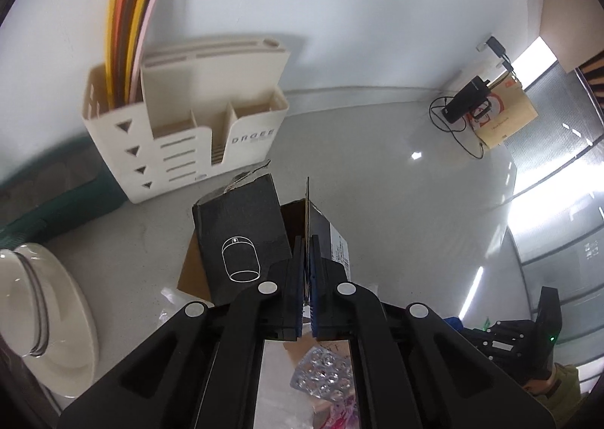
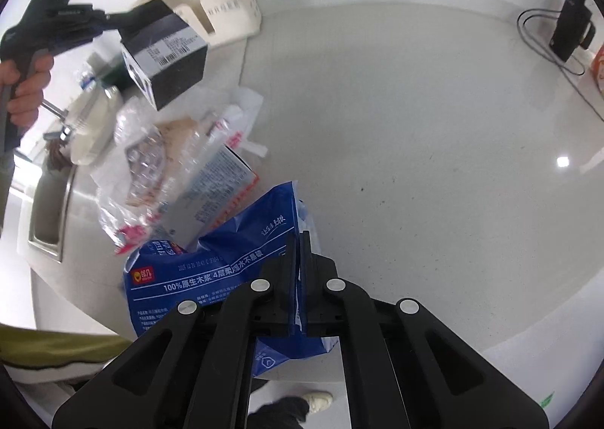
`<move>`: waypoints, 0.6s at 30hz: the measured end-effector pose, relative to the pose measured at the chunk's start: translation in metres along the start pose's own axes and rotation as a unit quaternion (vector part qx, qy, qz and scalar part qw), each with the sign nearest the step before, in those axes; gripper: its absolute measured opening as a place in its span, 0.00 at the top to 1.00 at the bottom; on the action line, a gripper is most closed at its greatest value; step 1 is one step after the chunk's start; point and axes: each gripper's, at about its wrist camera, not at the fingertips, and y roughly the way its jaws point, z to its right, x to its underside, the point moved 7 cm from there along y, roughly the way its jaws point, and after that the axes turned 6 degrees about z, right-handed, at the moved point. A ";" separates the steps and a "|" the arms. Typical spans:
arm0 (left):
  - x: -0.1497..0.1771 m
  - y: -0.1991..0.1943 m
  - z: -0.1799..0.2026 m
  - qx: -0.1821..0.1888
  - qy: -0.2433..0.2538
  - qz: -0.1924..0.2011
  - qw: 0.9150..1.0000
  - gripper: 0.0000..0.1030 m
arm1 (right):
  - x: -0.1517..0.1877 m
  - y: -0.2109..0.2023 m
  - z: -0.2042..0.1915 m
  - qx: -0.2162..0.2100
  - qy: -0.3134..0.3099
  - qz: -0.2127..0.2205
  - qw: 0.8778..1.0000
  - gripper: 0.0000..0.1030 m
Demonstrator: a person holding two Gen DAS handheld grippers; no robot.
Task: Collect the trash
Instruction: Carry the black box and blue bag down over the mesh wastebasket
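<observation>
My left gripper (image 1: 307, 251) is shut on a flap of an open black cardboard box (image 1: 241, 240) with a white line drawing, held above the grey counter. The same box (image 2: 166, 51) shows in the right wrist view, lifted at the upper left. My right gripper (image 2: 300, 244) is shut on a blue plastic tissue wrapper (image 2: 226, 270) at the counter's front edge. A pile of trash lies beside it: clear crumpled plastic (image 2: 151, 149), a carton (image 2: 219, 187) and a silver blister pack (image 1: 324, 376).
A cream utensil holder (image 1: 196, 127) with coloured boards stands against the wall. White plates (image 1: 49, 312) sit at the left by a sink (image 2: 49, 202). A black device with cables (image 1: 468, 100) and a brown paper bag (image 1: 506, 116) are at the far right.
</observation>
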 end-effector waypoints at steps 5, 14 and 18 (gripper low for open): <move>0.004 -0.042 0.027 -0.026 0.021 0.033 0.999 0.99 | -0.002 -0.030 -0.003 0.000 -0.002 0.039 0.999 0.98; 0.054 -0.119 0.092 -0.084 0.014 0.077 0.993 0.99 | 0.017 -0.100 -0.006 -0.002 -0.050 0.085 0.995 0.98; 0.095 -0.150 0.128 -0.114 0.006 0.087 0.990 0.99 | 0.034 -0.129 -0.004 -0.023 -0.076 0.111 0.991 0.98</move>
